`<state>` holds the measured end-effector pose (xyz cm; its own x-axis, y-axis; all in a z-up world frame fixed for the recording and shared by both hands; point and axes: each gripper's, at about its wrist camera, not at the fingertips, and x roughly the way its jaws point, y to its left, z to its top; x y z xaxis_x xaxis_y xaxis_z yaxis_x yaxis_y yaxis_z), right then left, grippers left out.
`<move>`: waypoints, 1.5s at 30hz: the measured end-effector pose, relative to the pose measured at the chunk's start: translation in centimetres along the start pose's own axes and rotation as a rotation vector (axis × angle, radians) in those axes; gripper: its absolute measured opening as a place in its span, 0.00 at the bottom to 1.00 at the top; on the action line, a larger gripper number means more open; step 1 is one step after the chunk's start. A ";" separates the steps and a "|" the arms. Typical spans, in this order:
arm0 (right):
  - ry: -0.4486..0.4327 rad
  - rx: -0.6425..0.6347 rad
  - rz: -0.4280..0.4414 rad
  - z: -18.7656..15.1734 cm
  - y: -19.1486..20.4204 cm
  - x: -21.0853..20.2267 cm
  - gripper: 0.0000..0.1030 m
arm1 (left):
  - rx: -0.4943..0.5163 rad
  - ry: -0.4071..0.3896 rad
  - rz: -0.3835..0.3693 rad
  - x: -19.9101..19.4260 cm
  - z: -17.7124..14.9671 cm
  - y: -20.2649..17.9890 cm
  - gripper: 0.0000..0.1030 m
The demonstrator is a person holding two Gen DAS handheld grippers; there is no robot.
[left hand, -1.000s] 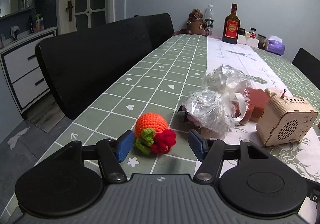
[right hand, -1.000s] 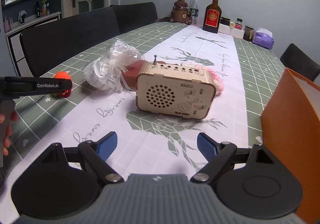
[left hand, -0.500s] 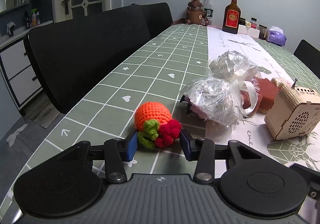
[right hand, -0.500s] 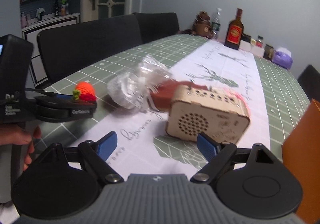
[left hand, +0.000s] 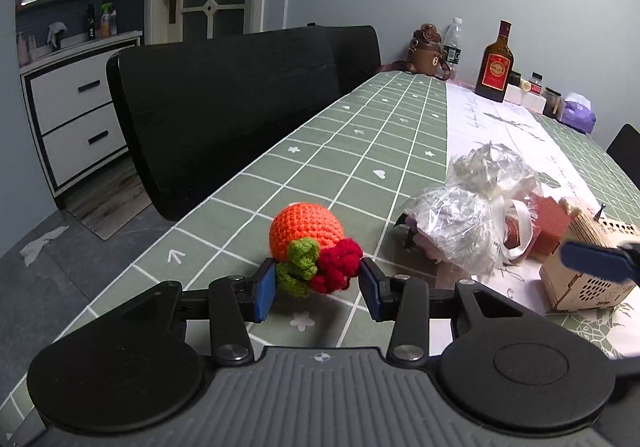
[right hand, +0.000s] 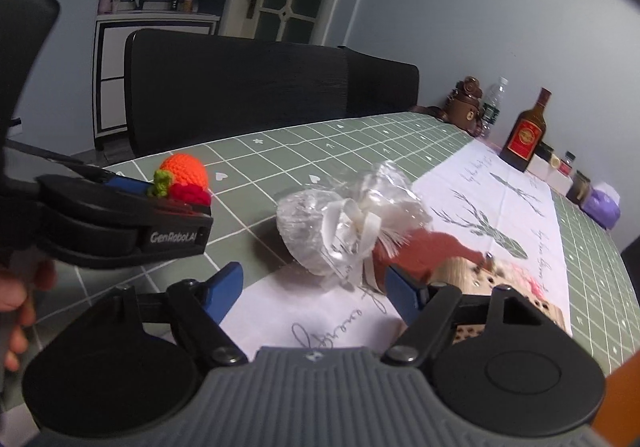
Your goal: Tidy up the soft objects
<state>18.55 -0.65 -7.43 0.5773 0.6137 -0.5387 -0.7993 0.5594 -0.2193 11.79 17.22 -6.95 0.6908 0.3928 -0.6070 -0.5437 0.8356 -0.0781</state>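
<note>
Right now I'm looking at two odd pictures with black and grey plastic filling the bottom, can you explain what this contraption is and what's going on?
Those are two hand-held grippers, one in each of a person's hands, each carrying a camera that looks out along its two blue-padded fingers. One picture comes from each gripper.

The left gripper is closed on the green and red tip of an orange crocheted fruit toy. Its jaws have just been closing.

The right gripper is open, its jaws just narrowed slightly with nothing gripped, and it faces a crinkly clear plastic bundle tied with white ribbon.

Both rest on a table with a green checked cloth. Beside the bundle lie a reddish-brown block and a small wooden radio box.
</note>
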 end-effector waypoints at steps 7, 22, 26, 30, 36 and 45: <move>-0.015 -0.052 -0.025 0.5 1.0 2.8 0.71 | -0.050 0.019 0.001 0.3 0.1 0.9 0.48; -0.027 -0.112 -0.112 0.3 1.2 3.7 0.35 | -0.041 0.037 -0.029 -0.2 -0.5 0.7 0.48; -0.035 -0.114 -0.088 0.2 1.1 1.4 0.34 | -0.028 0.030 -0.043 -0.9 -0.6 0.4 0.48; -0.040 -0.096 -0.043 -0.6 0.7 -1.6 0.33 | -0.014 0.022 -0.062 -1.9 -0.7 0.2 0.48; -0.014 -0.077 0.009 -2.9 0.3 -6.2 0.09 | 0.035 0.027 -0.101 -3.7 -1.4 -0.6 0.48; 0.037 0.065 -0.033 -6.4 -2.0 -11.0 0.04 | 0.075 0.038 -0.161 -6.0 -2.9 -1.2 0.48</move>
<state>12.73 -12.02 -6.28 0.5954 0.5742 -0.5619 -0.7668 0.6148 -0.1843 6.92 12.69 -5.52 0.7467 0.2377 -0.6213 -0.3893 0.9135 -0.1183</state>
